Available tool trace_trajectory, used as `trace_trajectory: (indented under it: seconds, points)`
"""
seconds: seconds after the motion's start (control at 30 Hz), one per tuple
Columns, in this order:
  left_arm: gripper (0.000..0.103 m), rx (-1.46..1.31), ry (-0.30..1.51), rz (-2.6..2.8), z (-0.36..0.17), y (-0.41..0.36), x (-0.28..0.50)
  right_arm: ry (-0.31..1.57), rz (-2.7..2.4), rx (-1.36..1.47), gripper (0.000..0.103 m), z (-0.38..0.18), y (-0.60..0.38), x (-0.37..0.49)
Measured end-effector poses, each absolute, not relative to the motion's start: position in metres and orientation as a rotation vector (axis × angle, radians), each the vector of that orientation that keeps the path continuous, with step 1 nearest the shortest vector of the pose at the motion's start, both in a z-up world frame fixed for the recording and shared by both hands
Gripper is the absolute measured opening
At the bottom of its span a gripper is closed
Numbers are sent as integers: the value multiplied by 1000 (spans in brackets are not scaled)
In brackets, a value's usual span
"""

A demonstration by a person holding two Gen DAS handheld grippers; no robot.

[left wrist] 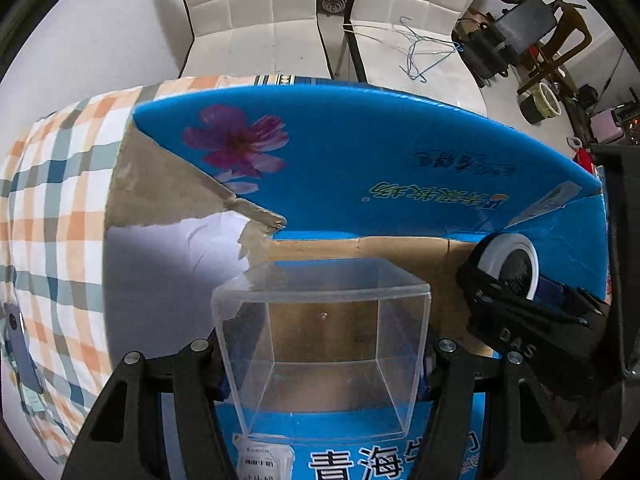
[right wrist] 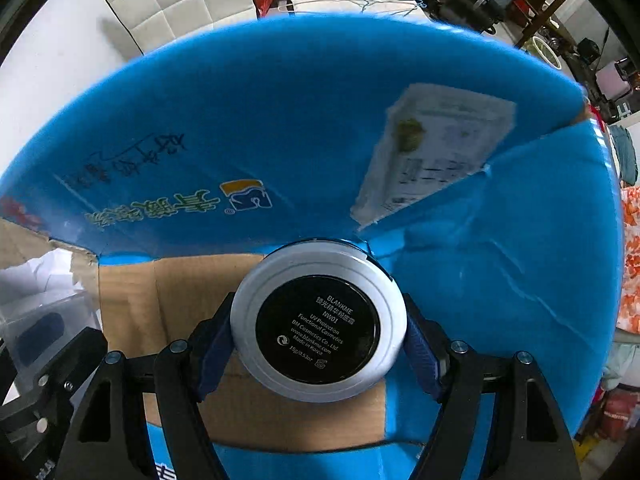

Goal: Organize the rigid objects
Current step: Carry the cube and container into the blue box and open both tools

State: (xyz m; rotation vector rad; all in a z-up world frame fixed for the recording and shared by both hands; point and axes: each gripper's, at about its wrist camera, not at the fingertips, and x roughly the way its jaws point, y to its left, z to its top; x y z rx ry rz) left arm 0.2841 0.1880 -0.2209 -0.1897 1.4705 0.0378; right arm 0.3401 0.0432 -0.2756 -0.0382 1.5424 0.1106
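Two grippers hang over the open blue carton [left wrist: 360,152], the left gripper [left wrist: 324,360] clamping a clear plastic box [left wrist: 324,344] and the right gripper [right wrist: 320,332] pinching a round compact [right wrist: 318,328] by its rim, probably so both can drop inside

"BLANKME NW01" on white compact's [right wrist: 319,326] black label
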Motion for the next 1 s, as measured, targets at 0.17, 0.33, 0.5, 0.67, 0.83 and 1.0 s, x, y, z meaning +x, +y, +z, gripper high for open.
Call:
trace_trajectory:
  seconds: [0.17,0.33,0.5,0.67,0.83,1.0]
  points:
    - [61,-220,1479,27,-223,195,288,1574,135,-10,85,-279,39,349]
    - [61,-242,1480,6,-220,198,290,1585,149,-46,90,-268,26,341]
    - [61,-261,1512,-29,-224,192,297,1625,181,-72,91,-270,17,327]
    - [61,-266,1580,-88,-245,170,310,1622,183,-45,91,-276,10,334]
    - [61,-268,1633,-119,-259,153,322,1632,191,-11,91,-280,14,346]
    - [61,-268,1640,-128,-261,147,326,1639,201,-1,91,-281,17,357]
